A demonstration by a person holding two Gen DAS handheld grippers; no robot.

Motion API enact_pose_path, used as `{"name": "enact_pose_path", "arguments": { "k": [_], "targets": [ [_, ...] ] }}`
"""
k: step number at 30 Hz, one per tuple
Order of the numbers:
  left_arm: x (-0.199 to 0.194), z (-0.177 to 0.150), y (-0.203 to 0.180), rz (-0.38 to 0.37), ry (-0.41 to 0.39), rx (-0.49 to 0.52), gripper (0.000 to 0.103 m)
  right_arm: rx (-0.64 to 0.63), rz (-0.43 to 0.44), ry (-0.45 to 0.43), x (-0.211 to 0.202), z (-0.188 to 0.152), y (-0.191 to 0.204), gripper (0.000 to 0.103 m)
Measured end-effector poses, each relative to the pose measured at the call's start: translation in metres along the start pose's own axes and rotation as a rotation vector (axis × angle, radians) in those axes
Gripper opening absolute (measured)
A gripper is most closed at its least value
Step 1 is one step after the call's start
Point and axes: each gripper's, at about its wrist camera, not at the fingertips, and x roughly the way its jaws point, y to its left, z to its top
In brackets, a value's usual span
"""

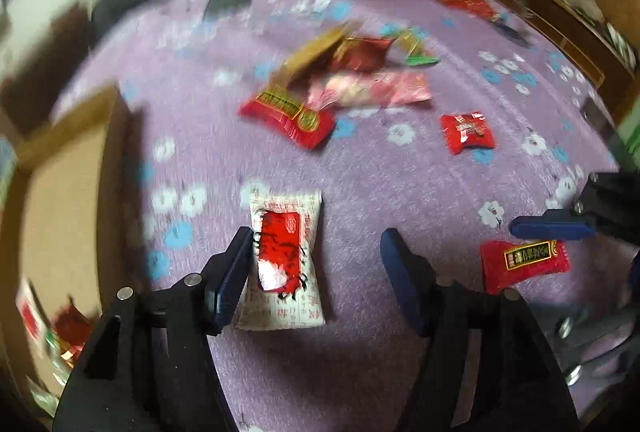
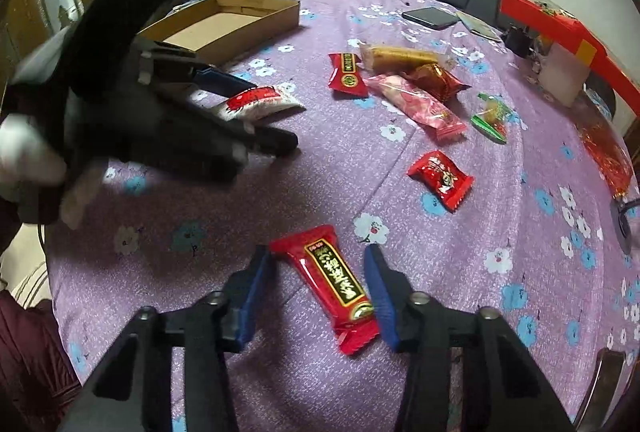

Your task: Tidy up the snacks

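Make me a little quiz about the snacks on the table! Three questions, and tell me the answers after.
1. True or false: the cardboard box sits on the purple flowered cloth.
2. Pick one: what lies between the fingers of the right gripper? A) a long red packet B) a banana C) a spoon
3. Fill the gap: the packet between the fingers of the left gripper is white and ____.

Key: 1 true; 2 A; 3 red.
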Motion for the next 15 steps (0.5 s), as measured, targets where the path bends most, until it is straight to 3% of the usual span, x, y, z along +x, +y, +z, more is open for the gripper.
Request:
{"name": "enact_pose_path", "arguments": {
  "k": [1, 2, 3, 5, 12, 15],
  "targets": [
    [-0.001, 0.000, 0.001, -0.012, -0.002, -0.008, 0.055, 0.013, -0.005, 0.000, -0.001, 0.000, -0.001, 0.027],
    [0.000, 0.000, 0.006, -0.066, 0.007, -0.038, 0.032, 0.029, -0.007, 0.001, -0.001, 0.000, -0.002, 0.023],
    [-0.002, 0.000, 0.011, -0.084, 0.003, -0.065, 0.026, 0.042, -0.008, 0.002, -0.002, 0.000, -0.003, 0.023],
    [-0.004, -0.001, 0.019, -0.065, -0.003, -0.092, 0.026, 0.063, -0.015, 0.003, -0.003, -0.001, -0.003, 0.022],
    [-0.046, -0.011, 0.051, -0.177, -0.074, -0.218, 0.026, 0.091, -0.029, -0.025, -0.020, -0.001, 0.007, 0.022],
    [-0.071, -0.015, 0.069, -0.191, -0.122, -0.256, 0.026, 0.100, -0.030, -0.054, -0.031, 0.008, 0.012, 0.022]
  ]
}}
